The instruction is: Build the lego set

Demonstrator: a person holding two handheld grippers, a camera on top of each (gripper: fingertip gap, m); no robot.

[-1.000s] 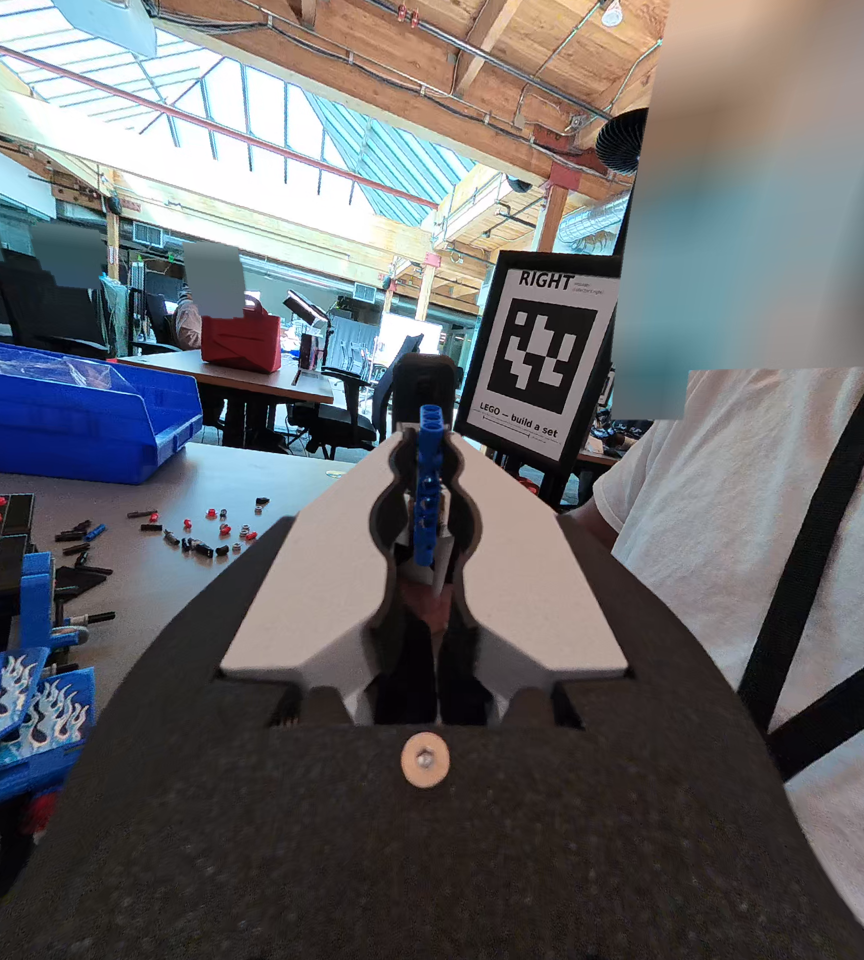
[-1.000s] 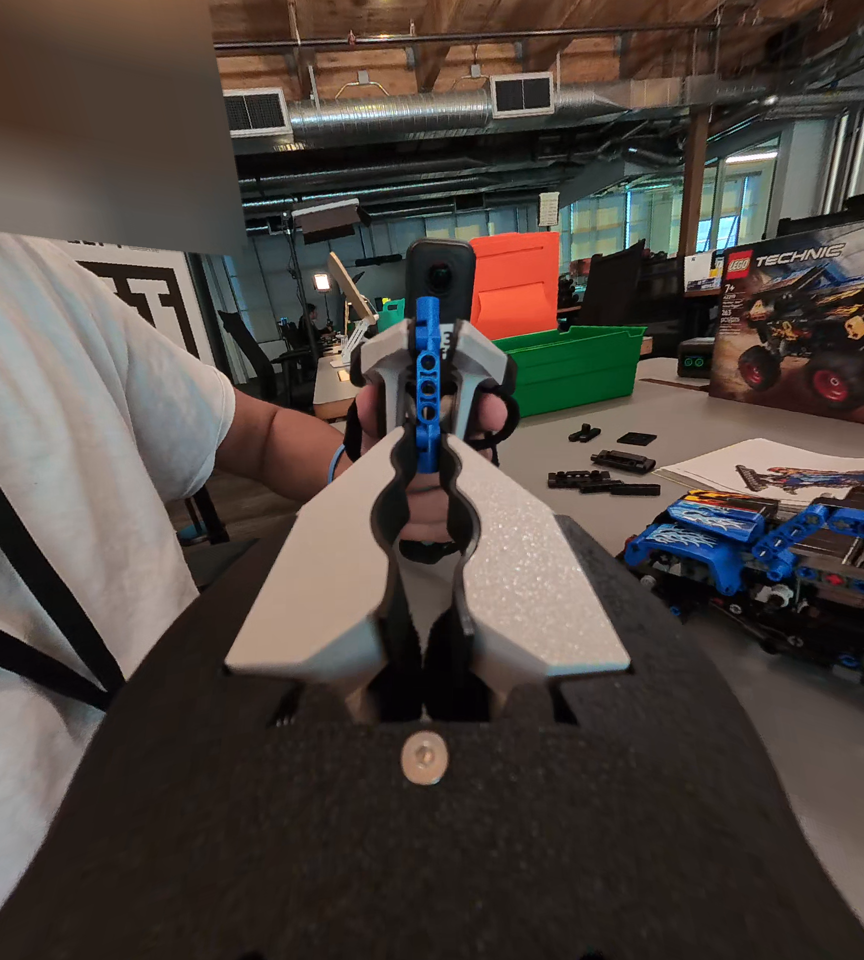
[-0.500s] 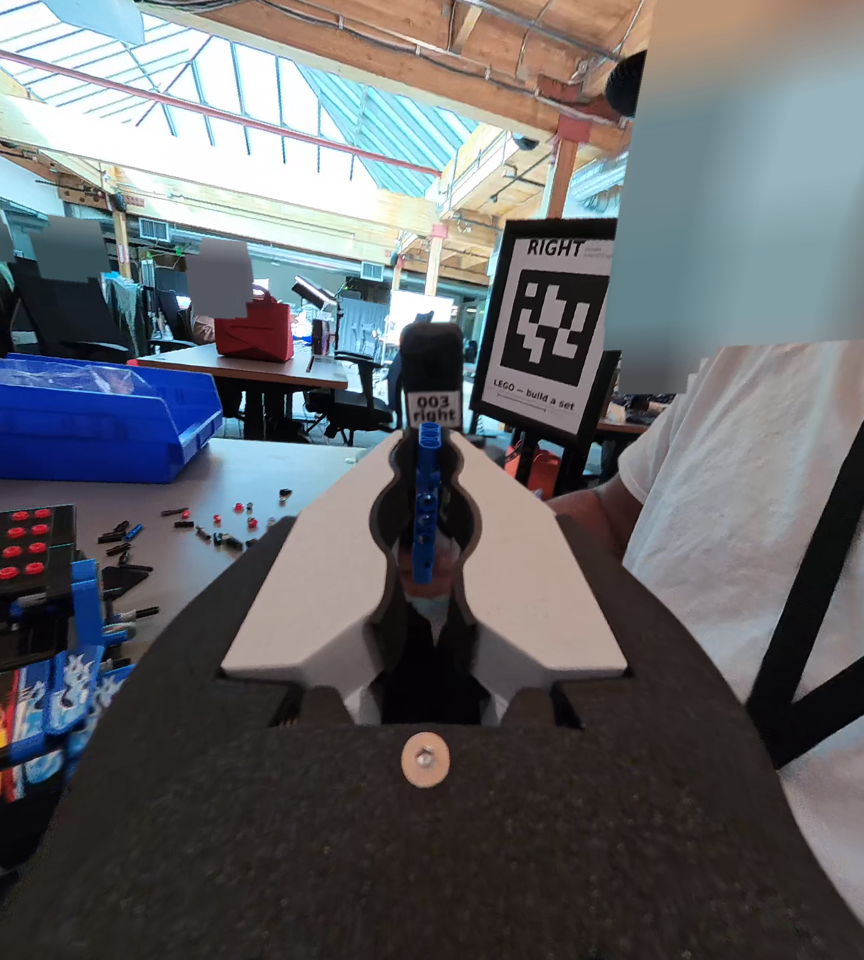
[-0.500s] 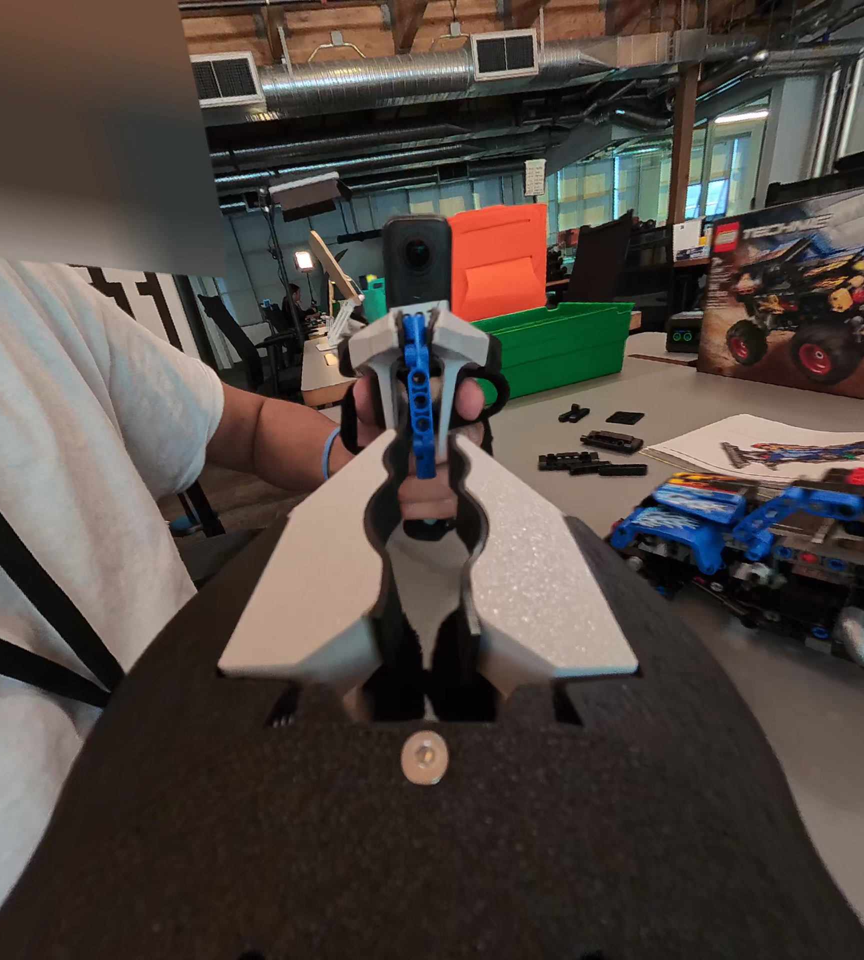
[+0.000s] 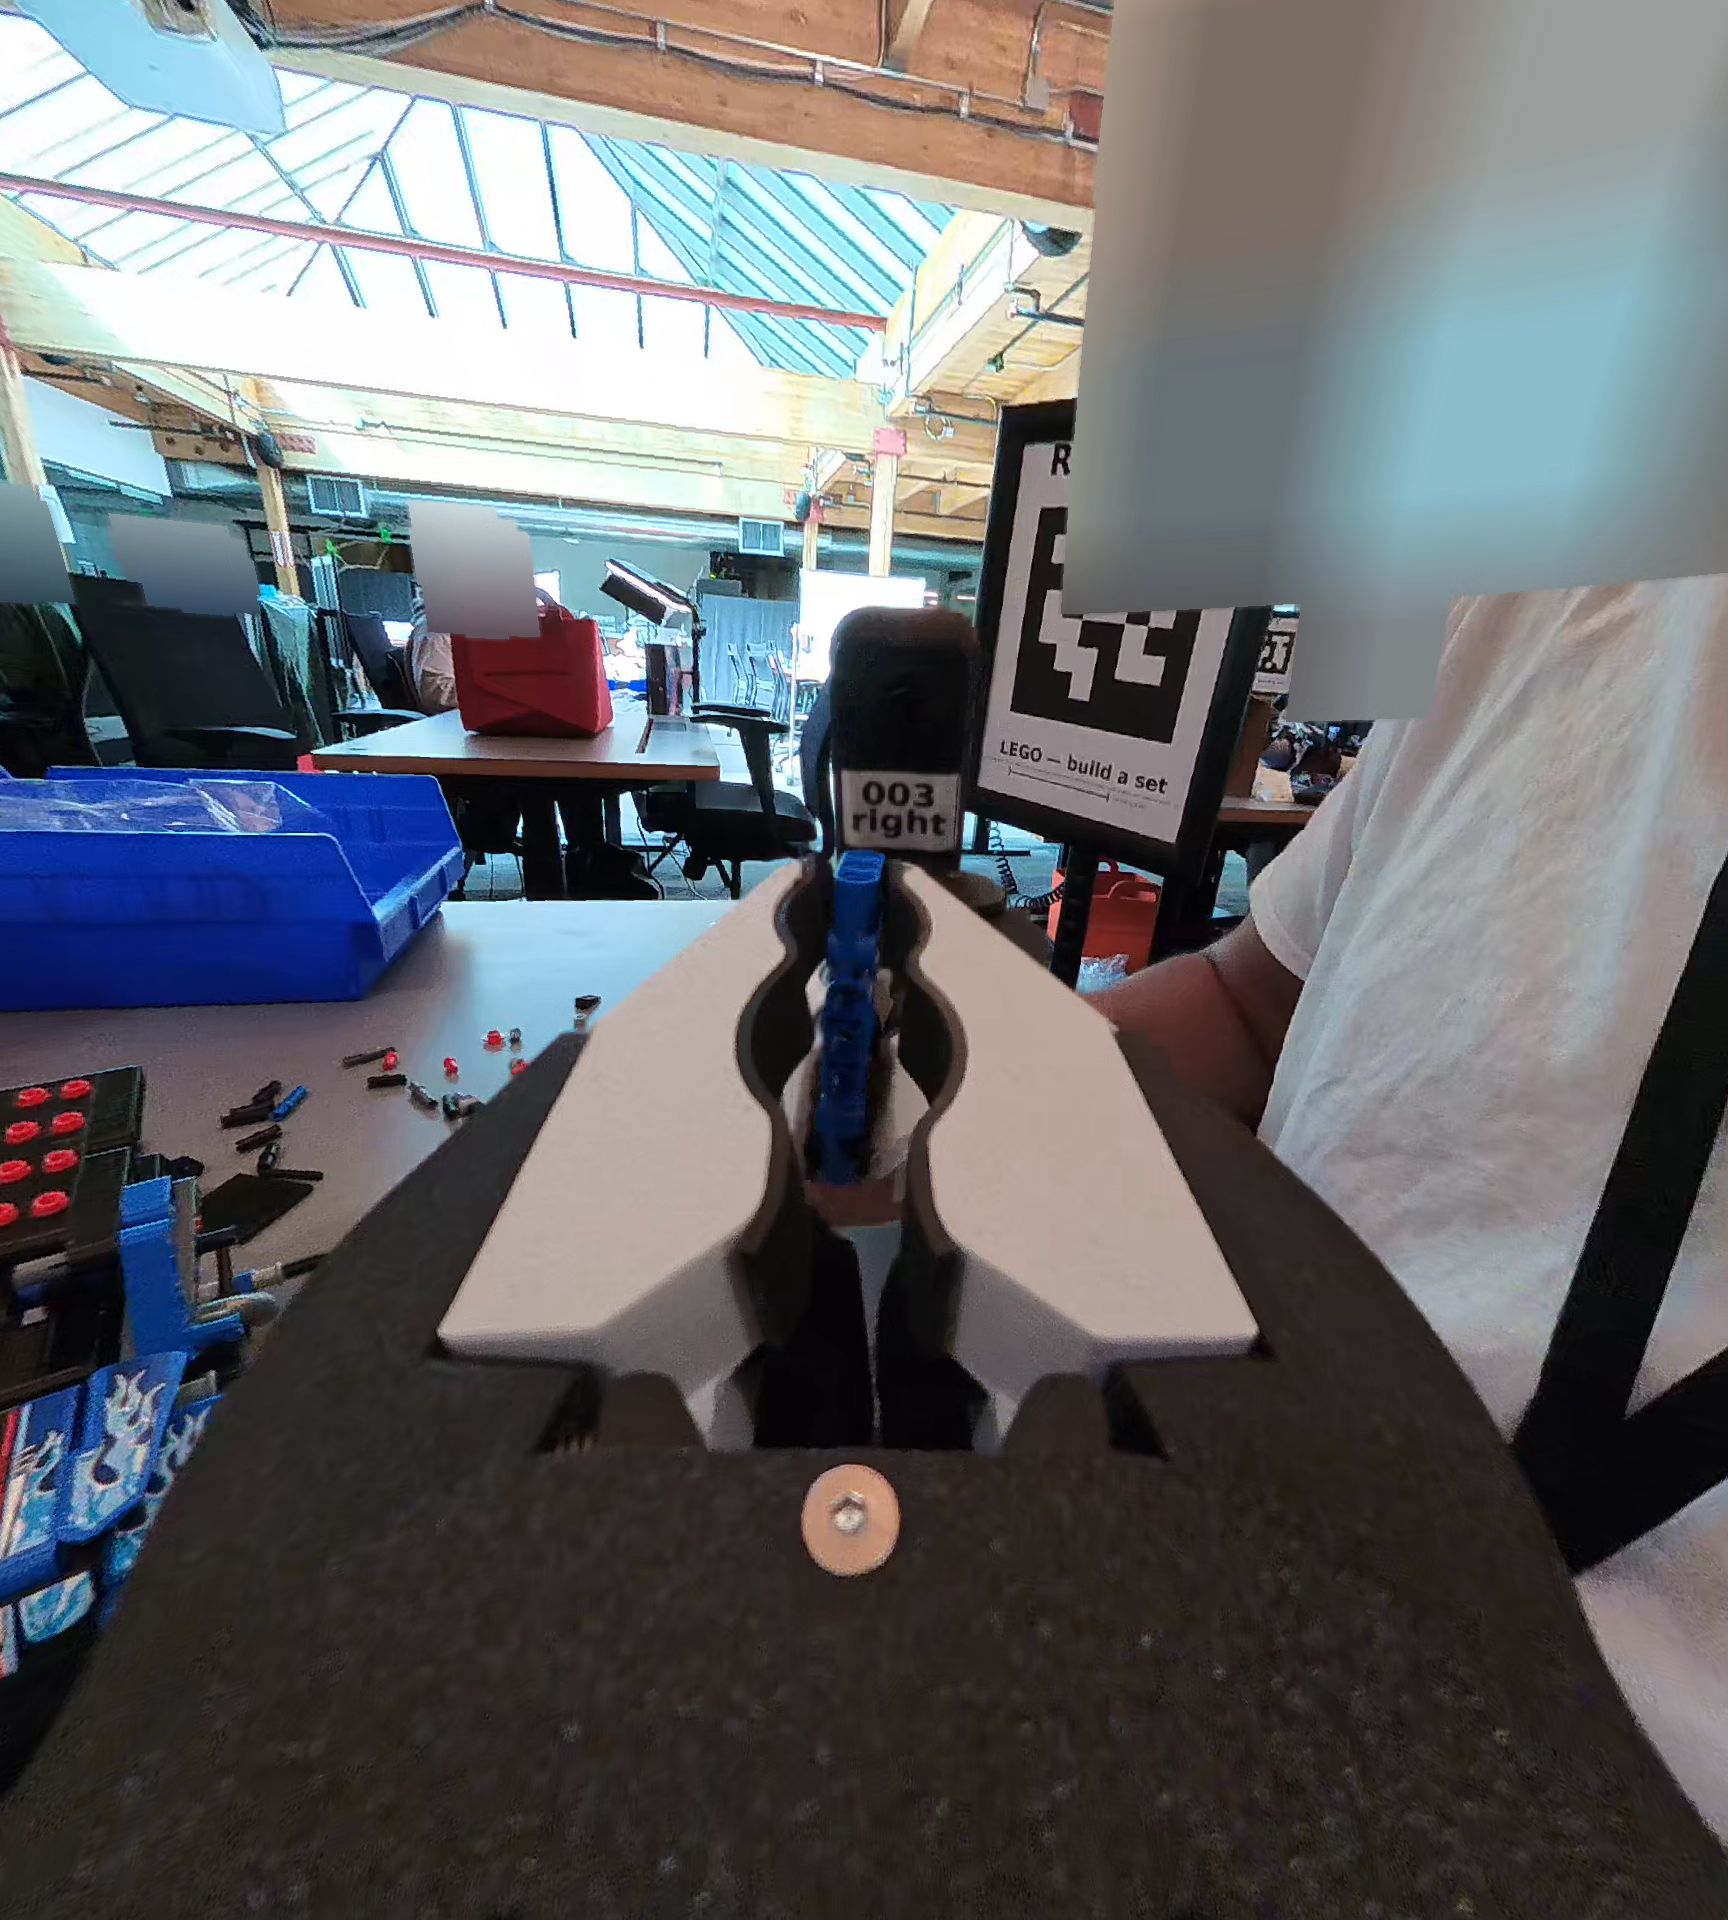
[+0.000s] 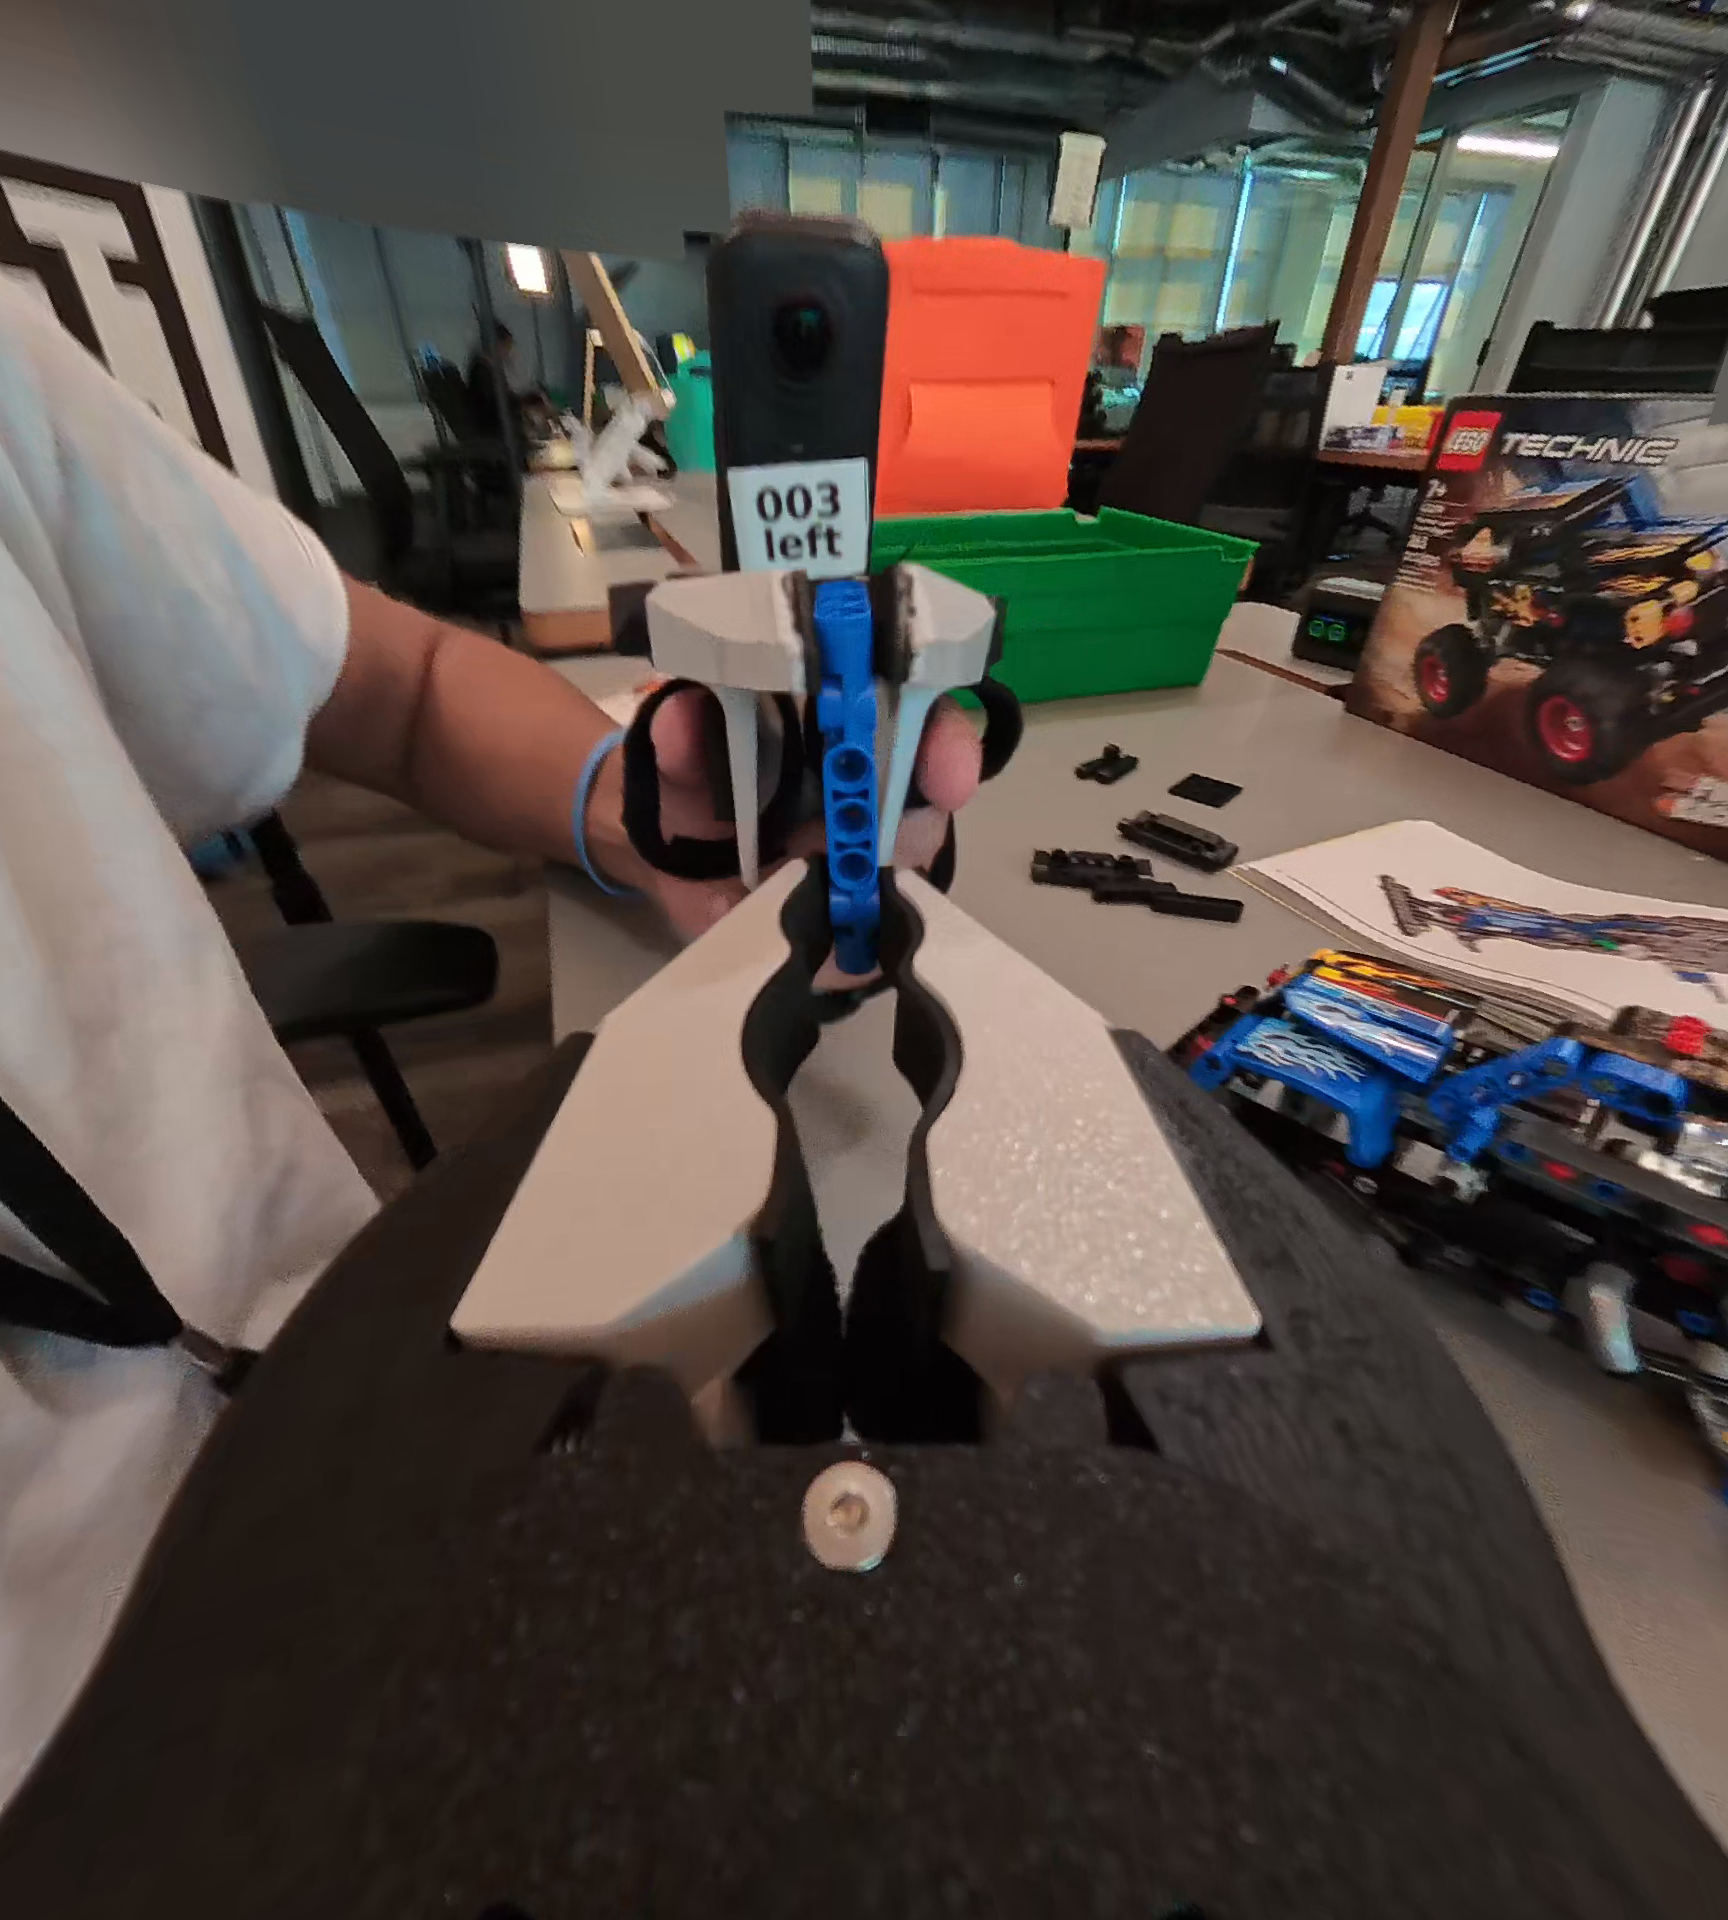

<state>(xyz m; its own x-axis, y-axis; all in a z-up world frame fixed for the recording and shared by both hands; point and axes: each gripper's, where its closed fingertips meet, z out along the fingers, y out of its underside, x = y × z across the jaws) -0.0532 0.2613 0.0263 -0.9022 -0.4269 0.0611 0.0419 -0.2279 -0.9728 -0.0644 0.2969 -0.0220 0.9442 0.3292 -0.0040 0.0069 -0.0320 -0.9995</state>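
A blue Technic beam is held in the air between my two grippers, which face each other. My right gripper is shut on its near end. My left gripper is shut on its far end, with a hand behind it. In the left wrist view the beam runs lengthwise between the fingers of my left gripper, and only the right gripper's camera body shows beyond it. The part-built blue and black truck lies on the table to the right. It also shows in the left wrist view.
A person in a white shirt is close behind both grippers. On the grey table are a blue bin, small loose pins, black pieces, an instruction booklet, a green bin and the set's box.
Both grippers have stayed shut on the blue beam. The pair has shifted a little, so the left gripper looks nearer and more upright, and more of the truck shows at the left.
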